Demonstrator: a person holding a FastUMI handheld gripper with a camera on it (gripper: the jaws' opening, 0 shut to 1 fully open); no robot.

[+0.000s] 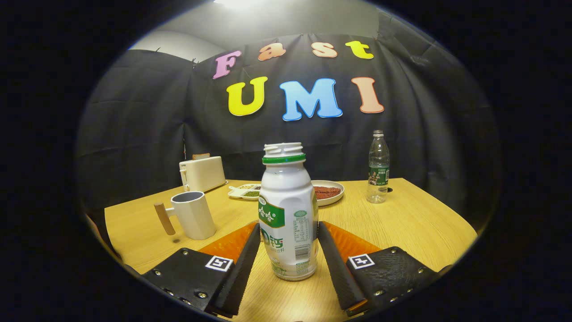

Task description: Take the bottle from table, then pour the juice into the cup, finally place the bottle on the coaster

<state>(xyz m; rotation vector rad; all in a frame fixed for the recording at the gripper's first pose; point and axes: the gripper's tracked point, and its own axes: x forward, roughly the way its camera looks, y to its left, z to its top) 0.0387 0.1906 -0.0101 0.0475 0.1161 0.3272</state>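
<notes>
A white juice bottle [288, 214] with a green neck ring and no cap stands upright between my fingers, its base low on the wooden table [415, 223]. My gripper [288, 225] is shut on the bottle, one finger pressing its left side and the other its right side at mid height. The cup [194, 215], a white mug with a wooden handle pointing left, stands on the table ahead and to the left of the left finger, apart from the bottle. Its inside is hidden from here.
Beyond the bottle lie a divided white dish [243, 191] and a round plate with red food [330, 192]. A white toaster [202, 173] sits at the back left. A clear water bottle [378, 167] stands at the back right. The black cloth wall closes the far side.
</notes>
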